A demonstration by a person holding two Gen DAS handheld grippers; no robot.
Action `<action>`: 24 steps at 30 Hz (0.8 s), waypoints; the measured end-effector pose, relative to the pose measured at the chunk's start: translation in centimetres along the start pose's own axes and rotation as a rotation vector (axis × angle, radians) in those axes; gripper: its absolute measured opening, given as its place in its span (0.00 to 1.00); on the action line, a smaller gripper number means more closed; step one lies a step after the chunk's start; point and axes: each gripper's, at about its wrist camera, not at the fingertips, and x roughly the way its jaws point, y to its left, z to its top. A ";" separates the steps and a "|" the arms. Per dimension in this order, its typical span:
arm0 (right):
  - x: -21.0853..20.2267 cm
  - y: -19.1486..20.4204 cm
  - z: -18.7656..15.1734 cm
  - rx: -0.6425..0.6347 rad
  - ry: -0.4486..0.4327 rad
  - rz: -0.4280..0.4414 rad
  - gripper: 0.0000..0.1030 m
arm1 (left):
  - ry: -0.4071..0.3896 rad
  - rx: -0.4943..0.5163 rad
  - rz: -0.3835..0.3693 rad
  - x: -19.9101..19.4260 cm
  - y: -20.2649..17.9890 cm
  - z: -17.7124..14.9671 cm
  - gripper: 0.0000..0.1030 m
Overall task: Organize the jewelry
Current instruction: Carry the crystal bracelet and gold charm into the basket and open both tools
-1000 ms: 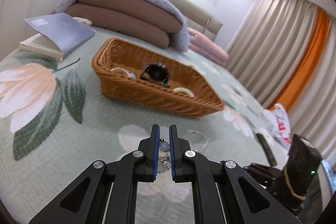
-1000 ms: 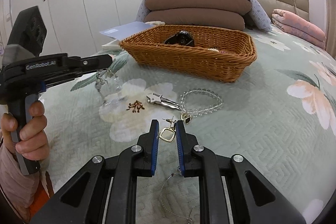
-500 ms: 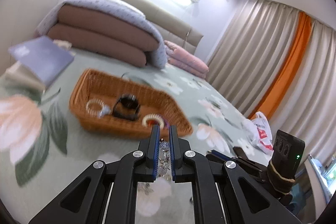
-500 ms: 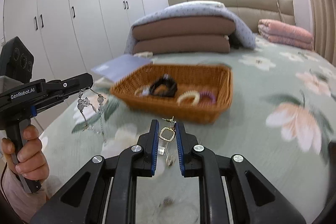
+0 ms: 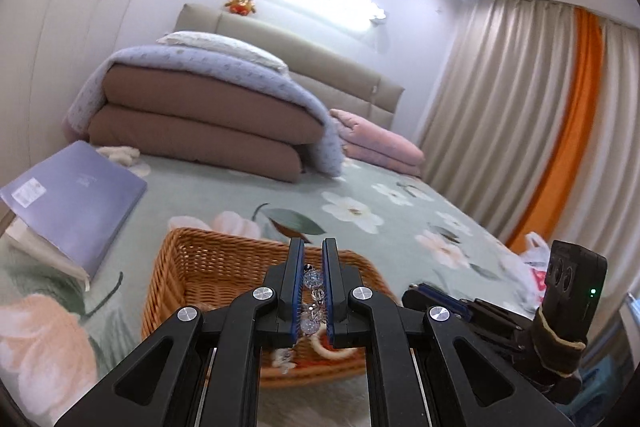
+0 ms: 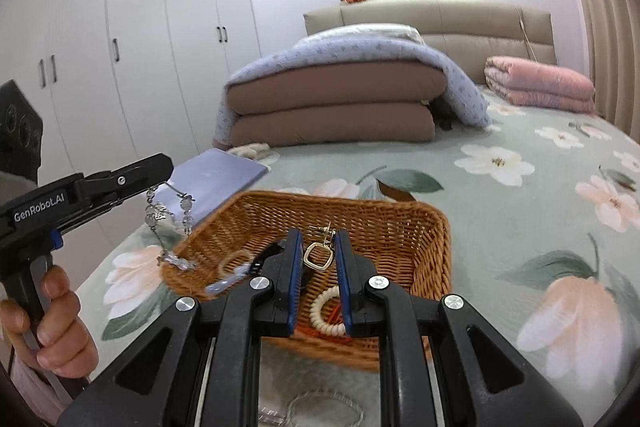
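I have the wicker basket (image 6: 404,227) just ahead of and below both grippers. My left gripper (image 5: 313,291) is clamped on a crystal bead strand (image 6: 166,217) dangling over the basket's near-left rim; my right gripper (image 6: 316,259) pinches a gold earring (image 6: 318,254) above its middle. The strand's tail blurs and my fingers hide much of the basket floor.

Basket (image 6: 400,223) on bed (image 6: 520,195), before quilts (image 6: 332,99)

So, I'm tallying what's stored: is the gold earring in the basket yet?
Not yet. The gold earring is clamped between the right gripper jaws, held above the wicker basket.
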 end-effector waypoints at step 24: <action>2.9 -4.6 -2.8 0.168 0.059 0.033 0.43 | 0.099 -0.045 0.133 5.2 4.0 -4.2 0.63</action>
